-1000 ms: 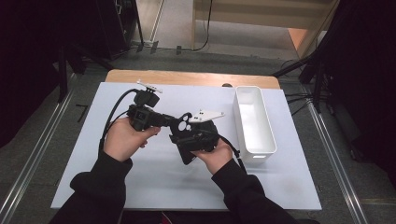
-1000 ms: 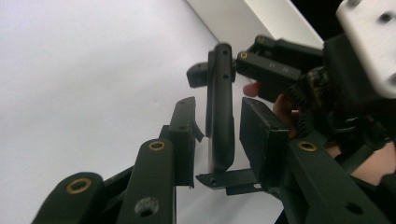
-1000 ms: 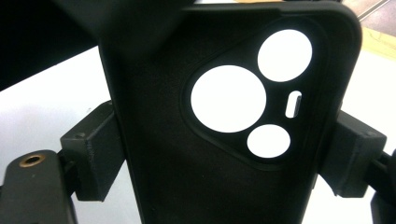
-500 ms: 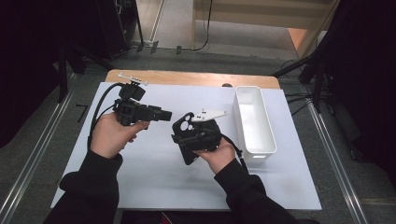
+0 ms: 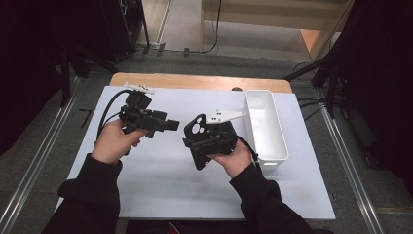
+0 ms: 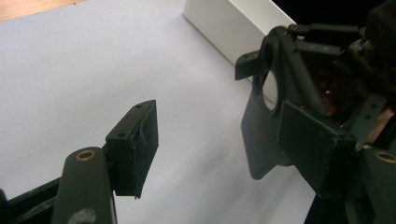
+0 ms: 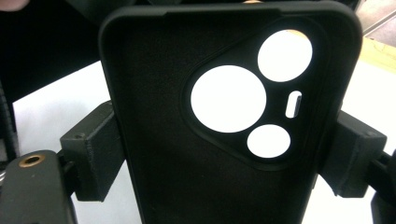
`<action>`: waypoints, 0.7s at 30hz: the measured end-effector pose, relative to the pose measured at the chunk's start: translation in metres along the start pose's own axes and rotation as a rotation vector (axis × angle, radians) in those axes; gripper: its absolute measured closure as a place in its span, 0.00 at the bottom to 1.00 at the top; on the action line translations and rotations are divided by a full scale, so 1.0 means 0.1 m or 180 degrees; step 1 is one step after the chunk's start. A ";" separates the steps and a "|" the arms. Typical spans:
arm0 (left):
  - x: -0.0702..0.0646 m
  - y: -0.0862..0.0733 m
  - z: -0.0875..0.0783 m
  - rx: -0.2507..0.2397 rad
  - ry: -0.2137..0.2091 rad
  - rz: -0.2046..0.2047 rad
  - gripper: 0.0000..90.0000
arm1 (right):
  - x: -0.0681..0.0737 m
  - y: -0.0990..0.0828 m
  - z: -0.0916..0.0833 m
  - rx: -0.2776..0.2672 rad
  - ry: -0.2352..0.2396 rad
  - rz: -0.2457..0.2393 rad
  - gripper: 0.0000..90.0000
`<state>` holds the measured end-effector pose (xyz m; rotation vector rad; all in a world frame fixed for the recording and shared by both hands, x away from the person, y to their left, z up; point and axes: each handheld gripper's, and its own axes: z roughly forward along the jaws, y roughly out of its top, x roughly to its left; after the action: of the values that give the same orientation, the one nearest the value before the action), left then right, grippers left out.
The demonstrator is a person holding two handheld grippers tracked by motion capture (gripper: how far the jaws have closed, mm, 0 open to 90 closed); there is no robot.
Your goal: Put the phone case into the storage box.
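At the left of the white table (image 5: 160,195), the left gripper (image 5: 171,125) sits in the person's left hand (image 5: 114,141), held above the sheet and pointing to the right, toward the other hand. Its jaws have just been opening and now stand apart with nothing between them; the left gripper view shows bare table between the two black pads (image 6: 137,147). Just right of it, near the middle of the table, the right gripper (image 5: 199,141) is clamped on a black phone case (image 5: 198,131). In the right gripper view the case (image 7: 187,154) stands upright between the two pads, which press on its long edges, and its camera cutouts let the white table show through. The left gripper view shows the same case (image 6: 261,121) a little beyond its right pad, apart from it. At the right of the table, beside the right hand (image 5: 234,158), a long white tray (image 5: 280,141) lies with its length running near to far.
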<state>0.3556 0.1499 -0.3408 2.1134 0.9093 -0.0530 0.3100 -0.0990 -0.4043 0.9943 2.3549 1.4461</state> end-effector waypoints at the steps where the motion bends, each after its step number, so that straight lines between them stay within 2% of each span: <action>1: 0.01 -0.01 0.00 -0.0014 -0.0001 0.0012 0.32 | -0.01 0.00 -0.01 0.0005 0.0017 -0.0008 0.14; 4: 0.03 -0.04 0.02 -0.0056 -0.0006 0.0056 0.32 | -0.02 0.01 -0.03 0.0010 0.0044 -0.0023 0.14; 8: 0.04 -0.12 0.06 -0.0071 0.0082 0.0160 0.32 | -0.04 0.02 -0.06 0.0009 0.0092 -0.0032 0.14; 12: 0.05 -0.20 0.10 -0.0063 0.0057 0.0222 0.32 | -0.05 0.03 -0.08 0.0000 0.0129 -0.0074 0.14; 16: 0.06 -0.31 0.16 -0.0070 0.0070 0.0338 0.32 | -0.08 0.03 -0.10 0.0002 0.0187 -0.0049 0.14; 18: 0.07 -0.39 0.21 -0.0098 0.0028 0.0337 0.32 | -0.09 0.03 -0.10 0.0008 0.0213 -0.0041 0.14; 21: 0.07 -0.49 0.27 -0.0089 0.0064 0.0400 0.32 | -0.10 0.02 -0.09 0.0039 0.0229 -0.0072 0.14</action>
<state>0.3372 0.1550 -0.3933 2.1437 0.7827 0.0452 0.3143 -0.1117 -0.3995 0.9305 2.4198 1.4850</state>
